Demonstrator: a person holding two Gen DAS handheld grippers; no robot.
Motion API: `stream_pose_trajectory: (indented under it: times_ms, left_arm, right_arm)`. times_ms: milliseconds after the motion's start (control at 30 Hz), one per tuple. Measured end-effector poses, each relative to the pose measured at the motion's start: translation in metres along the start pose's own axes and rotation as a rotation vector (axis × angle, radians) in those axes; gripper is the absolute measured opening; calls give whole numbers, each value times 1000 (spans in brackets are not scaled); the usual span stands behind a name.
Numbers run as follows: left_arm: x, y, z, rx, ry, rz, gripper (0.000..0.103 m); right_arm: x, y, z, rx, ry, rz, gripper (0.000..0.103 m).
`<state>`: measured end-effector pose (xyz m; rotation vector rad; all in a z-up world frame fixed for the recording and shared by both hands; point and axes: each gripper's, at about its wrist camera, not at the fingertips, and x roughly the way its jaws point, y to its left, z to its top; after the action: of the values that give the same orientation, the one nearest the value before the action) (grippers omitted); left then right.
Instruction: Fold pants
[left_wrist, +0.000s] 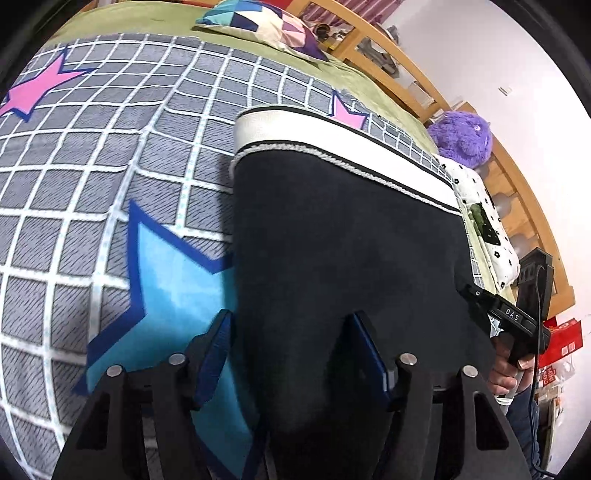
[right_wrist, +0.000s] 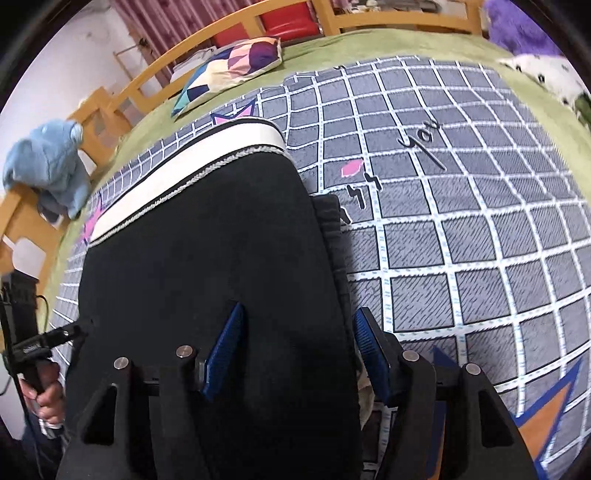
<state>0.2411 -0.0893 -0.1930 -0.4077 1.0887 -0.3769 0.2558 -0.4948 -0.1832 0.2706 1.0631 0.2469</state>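
Black pants (left_wrist: 343, 236) lie folded on a grey checked bedspread (left_wrist: 110, 177) with coloured stars; the white waistband (left_wrist: 332, 147) sits at the far end, away from you; the near end runs under both tools.

Your left gripper (left_wrist: 291, 354) stands over the near left edge of the cloth; its jaws are parted, one blue pad over the blue star, the other over the black fabric, and neither seems to press on anything. Your right gripper (right_wrist: 299, 354) stands over the near right edge in the same way, jaws parted, the cloth's edge passing between them without being pinched; a darker fold of fabric shows beside that edge.

You appear to be between folds, with the pants already narrowed to a single panel. The next move likely calls for closing each tool on its near corner, at matching points, then carrying both ends together toward the waistband so the fold lands square; an uneven grip would skew the fold.
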Motion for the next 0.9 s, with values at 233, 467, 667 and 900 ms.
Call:
stream_pose_trajectory:
  times_ms: [233, 467, 667, 900]
  left_arm:
    - [-1, -7, 13, -4, 29, -61, 24]
    - [-48, -7, 40, 31, 41, -117, 14]
    - [-119, 42, 65, 31, -69, -5, 12]
    - [-127, 121, 67, -70, -43, 85, 16]
  right_arm:
    - [1, -10, -7, 113, -19, 113, 51]
    - [-51, 31, -1, 175, -122, 113, 23]
    - [-43, 122, 1, 83, -110, 211, 21]
    - [20, 176, -22, 43, -54, 254, 23]
